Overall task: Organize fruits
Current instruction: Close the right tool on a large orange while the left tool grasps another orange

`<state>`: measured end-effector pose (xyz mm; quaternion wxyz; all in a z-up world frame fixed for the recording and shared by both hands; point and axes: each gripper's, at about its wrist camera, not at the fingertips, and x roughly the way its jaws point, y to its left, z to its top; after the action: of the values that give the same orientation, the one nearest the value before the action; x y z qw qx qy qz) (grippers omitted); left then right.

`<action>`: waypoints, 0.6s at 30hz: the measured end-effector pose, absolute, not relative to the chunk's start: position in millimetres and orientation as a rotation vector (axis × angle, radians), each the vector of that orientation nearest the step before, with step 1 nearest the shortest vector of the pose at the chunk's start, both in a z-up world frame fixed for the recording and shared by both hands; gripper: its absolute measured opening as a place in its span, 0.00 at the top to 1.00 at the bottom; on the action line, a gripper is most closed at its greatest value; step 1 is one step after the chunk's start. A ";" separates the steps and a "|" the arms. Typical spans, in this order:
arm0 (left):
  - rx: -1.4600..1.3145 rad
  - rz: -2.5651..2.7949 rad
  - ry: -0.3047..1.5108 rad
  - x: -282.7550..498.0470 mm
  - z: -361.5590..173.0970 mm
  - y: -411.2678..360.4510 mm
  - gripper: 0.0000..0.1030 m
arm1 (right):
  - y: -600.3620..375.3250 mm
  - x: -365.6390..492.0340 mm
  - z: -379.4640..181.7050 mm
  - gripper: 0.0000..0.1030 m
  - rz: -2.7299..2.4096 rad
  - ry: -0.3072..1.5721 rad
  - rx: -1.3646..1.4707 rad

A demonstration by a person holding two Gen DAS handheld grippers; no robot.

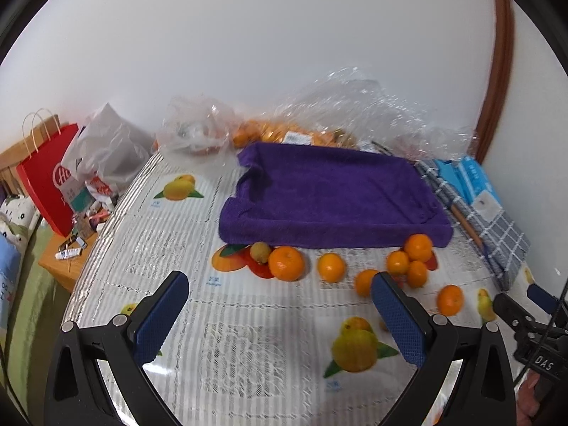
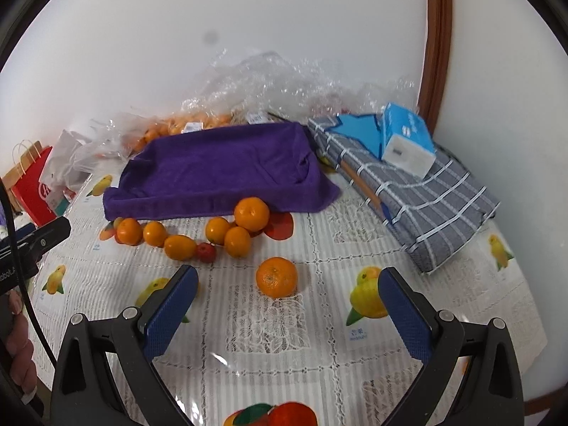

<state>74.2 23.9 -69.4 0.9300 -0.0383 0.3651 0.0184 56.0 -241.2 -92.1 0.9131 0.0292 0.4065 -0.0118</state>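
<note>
I had both tongs spread wide with nothing between their blue pads, hovering over the tabletop [image 2: 355, 234] and its fruit-print cover. The left tongs [image 1: 280, 305] faced a loose row of oranges [image 1: 287, 262] that lay along the front edge of the purple towel [image 1: 330, 191], which was draped over a shallow tray near the back of the tabletop. A small yellowish fruit [image 1: 260, 251] sat at the left end of that row, touching the largest orange.

The right tongs [image 2: 287, 301] pointed at a single orange [image 2: 276, 277] lying apart from the others, nearer me. Behind it, in the right wrist view, a cluster of oranges [image 2: 251, 213] and a small red fruit [image 2: 206, 252] lay against the towel's front edge. Clear plastic bags [image 2: 255, 81] holding more oranges were piled along the back edge by the wall. A checked cloth bundle [image 2: 426, 198] with a blue tissue pack [image 2: 408, 142] on top occupied the back right corner.
</note>
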 end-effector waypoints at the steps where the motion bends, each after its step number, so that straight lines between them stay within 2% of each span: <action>1: -0.080 0.043 0.751 76.7 -72.7 26.5 0.00 | -244.0 58.6 -96.8 0.03 -0.025 0.842 0.074; 4: -0.094 0.047 0.778 87.2 -85.2 37.6 0.01 | -252.2 69.0 -116.6 0.03 -0.025 0.891 0.116; 5: -0.098 0.044 0.784 90.0 -89.2 40.6 0.04 | -253.6 73.3 -123.8 0.04 -0.021 0.916 0.130; 7: -0.092 0.053 0.811 96.8 -99.4 46.9 0.06 | -255.4 80.7 -138.6 0.13 -0.018 0.953 0.146; 12: -0.102 0.050 0.846 105.8 -117.5 57.9 0.06 | -248.8 94.3 -164.9 0.25 0.005 0.993 0.134; 18: -0.114 0.014 0.863 118.8 -132.1 58.7 0.06 | -240.7 103.2 -180.2 0.27 0.039 0.977 0.138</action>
<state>118.8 58.7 -132.1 0.9068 -0.0552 0.4178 0.0070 103.2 -240.7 -180.2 0.8805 0.0660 0.4691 0.0186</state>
